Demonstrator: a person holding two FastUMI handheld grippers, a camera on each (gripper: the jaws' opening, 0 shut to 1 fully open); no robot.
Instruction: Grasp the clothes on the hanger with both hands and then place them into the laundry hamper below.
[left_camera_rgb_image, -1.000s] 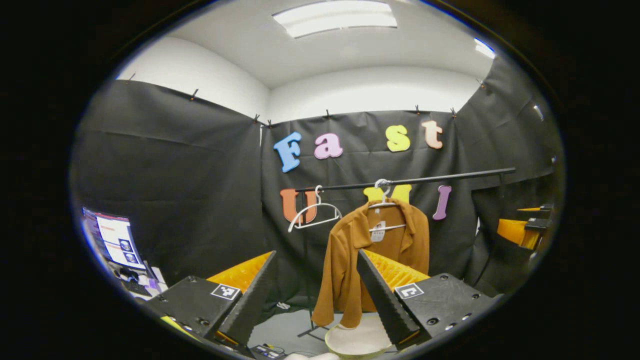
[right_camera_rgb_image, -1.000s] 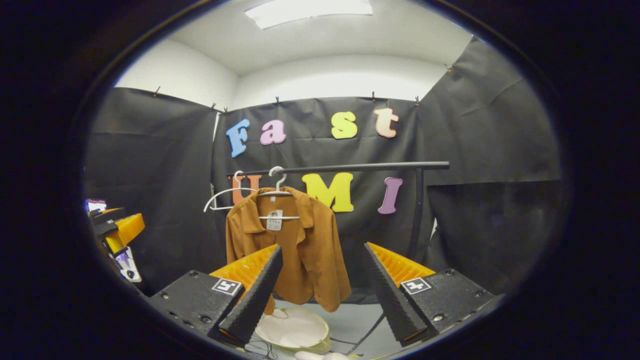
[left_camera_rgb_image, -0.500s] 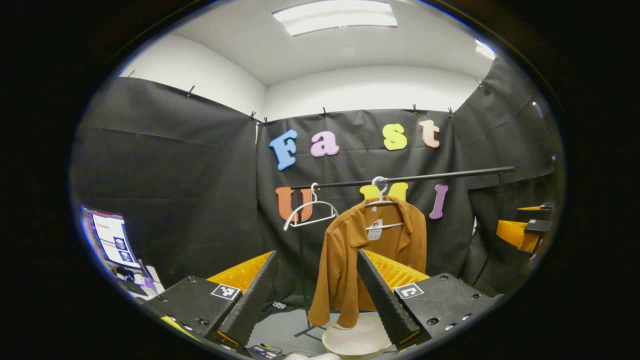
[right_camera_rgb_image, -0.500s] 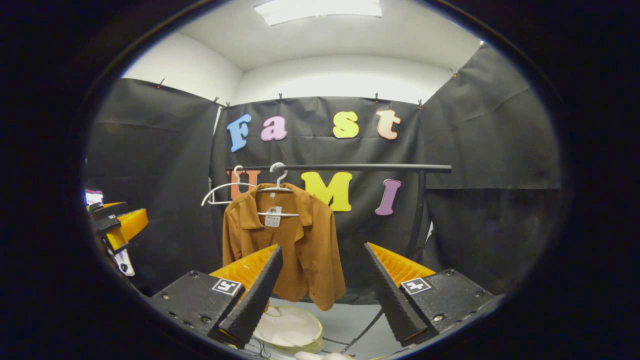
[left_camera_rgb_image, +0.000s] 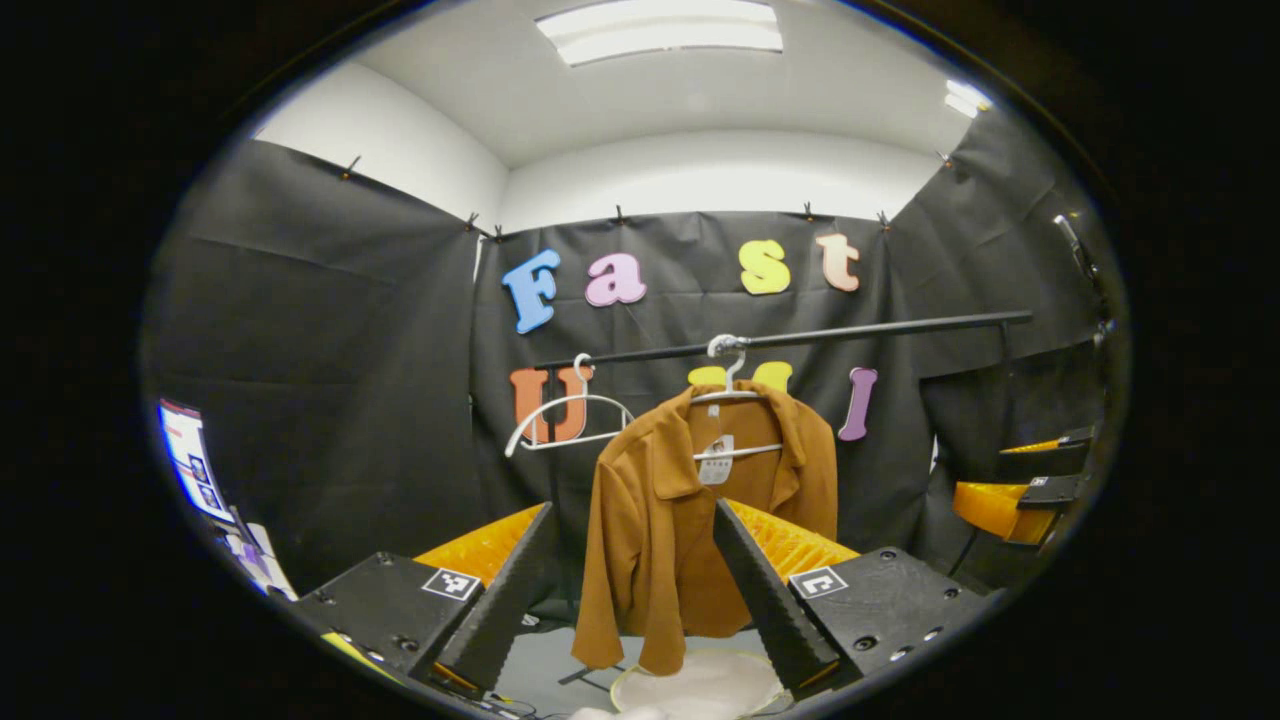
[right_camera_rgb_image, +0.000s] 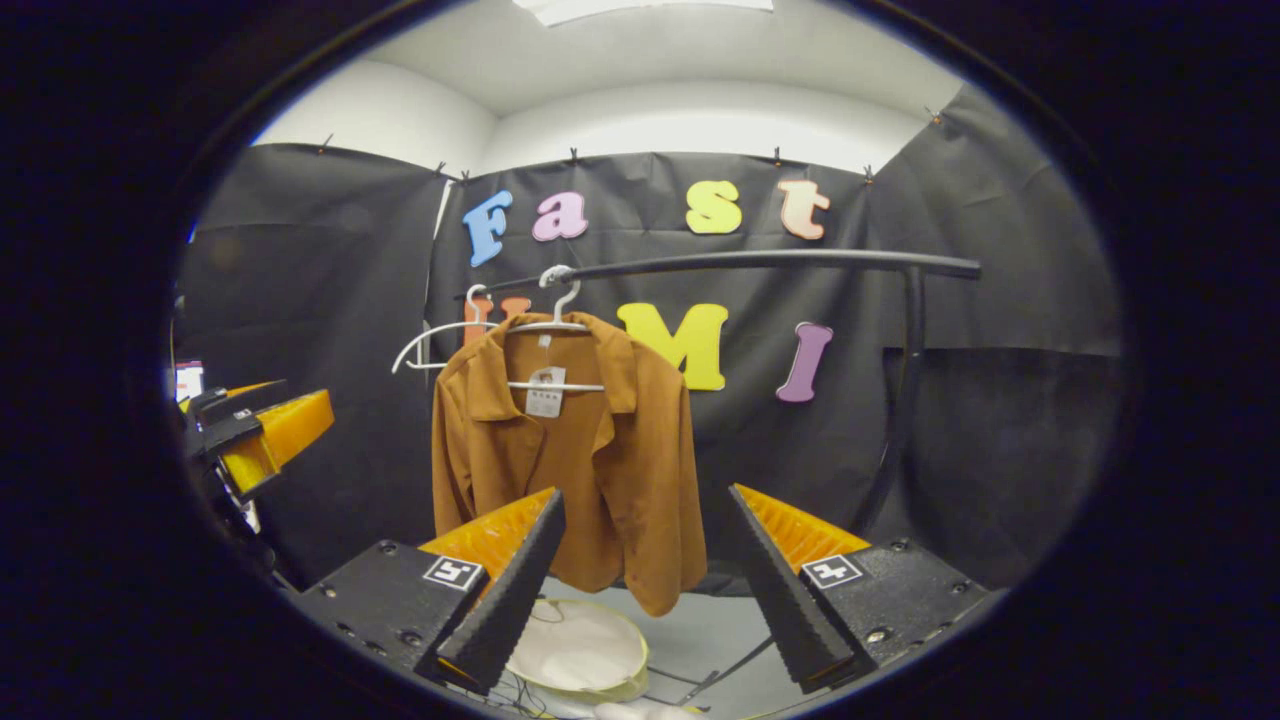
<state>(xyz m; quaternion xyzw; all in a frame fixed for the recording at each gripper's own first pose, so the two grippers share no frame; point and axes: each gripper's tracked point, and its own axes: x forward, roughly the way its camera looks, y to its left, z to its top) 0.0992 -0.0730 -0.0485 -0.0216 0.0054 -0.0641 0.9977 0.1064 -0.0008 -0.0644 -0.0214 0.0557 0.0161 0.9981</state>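
Left gripper (left_camera_rgb_image: 632, 575) and right gripper (right_camera_rgb_image: 645, 560), nearest in their own views, each with fingers spread wide and holding nothing; both are well short of the shirt. The right gripper also appears at the right edge of the left gripper view (left_camera_rgb_image: 1010, 495), and the left gripper at the left edge of the right gripper view (right_camera_rgb_image: 260, 440).

Beyond and below the fingers, the laundry hamper (right_camera_rgb_image: 585, 650), a pale round basket on the grey floor, sits under the shirt's hem, its rim (left_camera_rgb_image: 700, 668) just below the hanging sleeve.

Farther off, the brown shirt (left_camera_rgb_image: 700, 530) (right_camera_rgb_image: 570, 450) hangs on a white hanger (right_camera_rgb_image: 555, 330) from the black rail (right_camera_rgb_image: 760, 262), toward the rail's left end. Its long axis runs vertically, collar up and hem down, open front facing the grippers. An empty white hanger (left_camera_rgb_image: 565, 420) hangs just beside it on the left.

Judged handling: soft, light cloth that will fold and sag once lifted free, and may snag on the hanger. The two shoulders, either side of the collar, look the soundest holds, one per gripper, to slip the shirt off evenly before lowering it
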